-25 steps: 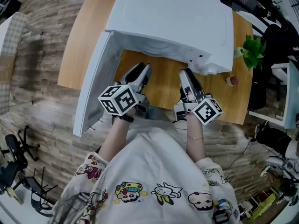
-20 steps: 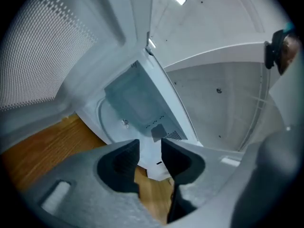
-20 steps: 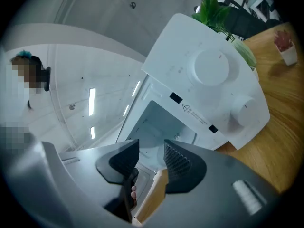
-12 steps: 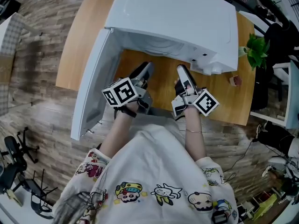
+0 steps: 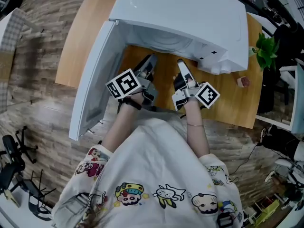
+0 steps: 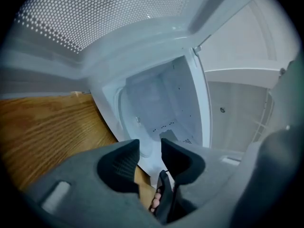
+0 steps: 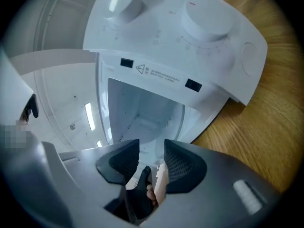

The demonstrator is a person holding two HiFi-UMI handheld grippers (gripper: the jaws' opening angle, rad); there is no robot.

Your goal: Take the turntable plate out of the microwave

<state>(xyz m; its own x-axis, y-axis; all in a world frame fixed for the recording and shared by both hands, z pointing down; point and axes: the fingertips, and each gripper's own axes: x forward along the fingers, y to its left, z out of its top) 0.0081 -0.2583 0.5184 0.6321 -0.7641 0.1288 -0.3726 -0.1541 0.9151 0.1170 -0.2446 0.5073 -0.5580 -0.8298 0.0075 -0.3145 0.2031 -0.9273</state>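
White plastic was what we saw most: the microwave stood on a wooden table, and its door was swung wide open toward the left side of the head view. We held the left gripper and the right gripper side by side just in front of the open cavity, both pointing into it, with a strip of bare table between them. In the left gripper view the two dark jaws stood apart and only the cavity was seen through the gap, so this tool was released and empty. In the right gripper view it was the same: the jaws were spread and gripped nothing, and above them we saw the control panel with its two round knobs. The turntable plate was inside the microwave, lying on the floor of the cavity. In the left gripper view its pale round rim showed beyond the jaws, apart from them, and neither gripper touched it. The marker cube of the left gripper faced up toward the head camera. At the right end of the table, beside the microwave, stood a small green plant, and near it lay a small reddish thing that we could not identify.
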